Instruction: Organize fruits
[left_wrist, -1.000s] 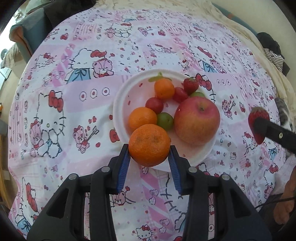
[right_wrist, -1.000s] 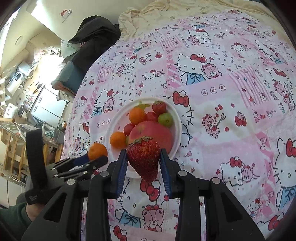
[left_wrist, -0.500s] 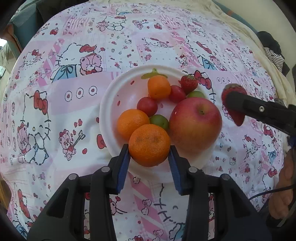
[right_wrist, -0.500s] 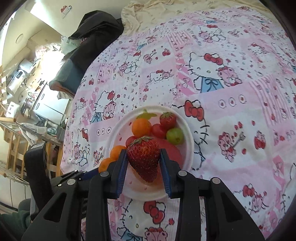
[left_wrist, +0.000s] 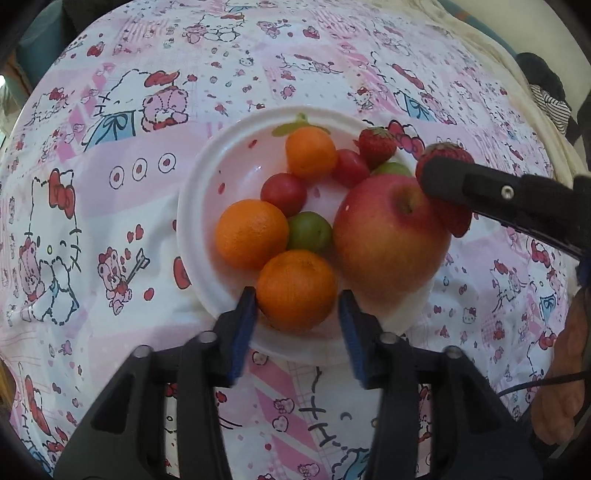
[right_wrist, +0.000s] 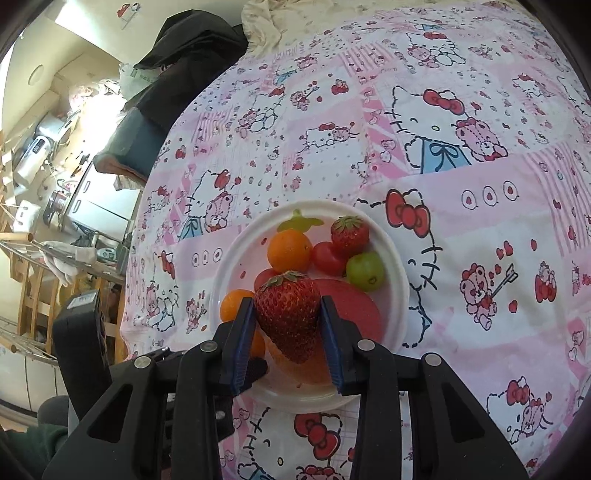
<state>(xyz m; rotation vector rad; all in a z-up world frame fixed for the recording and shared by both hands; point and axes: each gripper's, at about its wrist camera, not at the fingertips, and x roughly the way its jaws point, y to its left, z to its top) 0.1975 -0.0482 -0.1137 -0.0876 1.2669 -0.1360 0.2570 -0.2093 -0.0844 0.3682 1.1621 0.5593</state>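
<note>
White plate (left_wrist: 199, 236) sits on a pink cartoon-print cloth (left_wrist: 110, 206) spread over the work surface.

Left gripper (left_wrist: 297, 317) points steeply down at the near rim of the plate. Its jaws are opening. A tangerine (left_wrist: 296, 290) lies between the blue pads (left_wrist: 243, 325); a gap shows on the right side and the left pad is at most grazing the peel, so the fruit is no longer clamped. The tangerine rests on the plate, touching a second tangerine (left_wrist: 252, 234) to its upper left and a green plum (left_wrist: 309, 232) behind it.

Right gripper (right_wrist: 288, 325) is closed on a large strawberry (right_wrist: 288, 314), tip down, leaves up, both pads pressed against its sides. The log hints that the jaws are starting to ease, but the pads are on the fruit in both views. From the left camera the strawberry hangs against the upper right shoulder of the big red apple (left_wrist: 388, 236), at the right edge of the plate.

Other contents of the plate: a small tangerine (left_wrist: 311, 152) at the far side, two red cherry tomatoes (left_wrist: 283, 192) (left_wrist: 350, 167), a small strawberry (left_wrist: 376, 142), another green fruit (right_wrist: 365, 271) beside the apple. A green leaf-shaped piece (right_wrist: 300, 222) lies at the far rim.

A bare hand (left_wrist: 561, 376) shows at the right edge of the left view.
</note>
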